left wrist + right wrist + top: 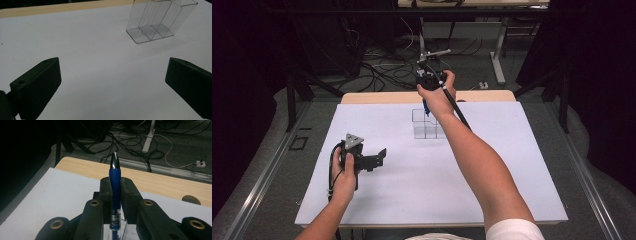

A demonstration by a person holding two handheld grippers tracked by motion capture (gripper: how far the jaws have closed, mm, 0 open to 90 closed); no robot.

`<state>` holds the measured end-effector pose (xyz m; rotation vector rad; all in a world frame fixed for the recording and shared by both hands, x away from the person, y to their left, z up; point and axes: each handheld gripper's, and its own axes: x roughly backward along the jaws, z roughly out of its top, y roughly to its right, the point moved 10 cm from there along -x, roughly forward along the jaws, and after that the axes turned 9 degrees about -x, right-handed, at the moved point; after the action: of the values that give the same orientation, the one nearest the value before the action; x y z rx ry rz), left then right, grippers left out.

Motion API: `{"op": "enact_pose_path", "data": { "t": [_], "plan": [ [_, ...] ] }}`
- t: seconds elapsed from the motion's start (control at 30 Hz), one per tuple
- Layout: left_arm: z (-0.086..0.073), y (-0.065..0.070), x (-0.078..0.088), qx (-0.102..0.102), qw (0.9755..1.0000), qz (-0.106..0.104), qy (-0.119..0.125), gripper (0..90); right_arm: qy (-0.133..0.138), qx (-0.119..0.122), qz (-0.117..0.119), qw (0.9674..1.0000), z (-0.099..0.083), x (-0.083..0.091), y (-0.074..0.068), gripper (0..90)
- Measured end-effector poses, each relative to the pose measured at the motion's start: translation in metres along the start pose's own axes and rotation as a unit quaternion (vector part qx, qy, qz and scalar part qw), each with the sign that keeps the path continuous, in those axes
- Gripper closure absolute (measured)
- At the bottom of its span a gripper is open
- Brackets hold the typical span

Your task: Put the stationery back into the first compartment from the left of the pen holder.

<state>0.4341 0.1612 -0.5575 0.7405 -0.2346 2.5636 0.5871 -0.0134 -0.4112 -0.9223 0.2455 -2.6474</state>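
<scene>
your right gripper clamps a blue pen above the clear divided holder.
pen label unreadable; your left gripper rests open on the white board; cables cross the floor.

Black two-jaw tongs, grey three-cornered plate, brass-ringed screw holes, black trailing cable, white short sleeve
</scene>
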Motion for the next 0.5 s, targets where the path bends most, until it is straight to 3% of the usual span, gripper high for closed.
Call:
{"op": "enact_pose_path", "data": {
  "t": [0.5],
  "plan": [
    [0.000, -0.002, 0.000, 0.008, 1.0000, 0.000, 0.003, 0.2, 0.049, 0.015, -0.019, 0.9985, 0.000, -0.016, -0.002, 80.3]
  ]
}}
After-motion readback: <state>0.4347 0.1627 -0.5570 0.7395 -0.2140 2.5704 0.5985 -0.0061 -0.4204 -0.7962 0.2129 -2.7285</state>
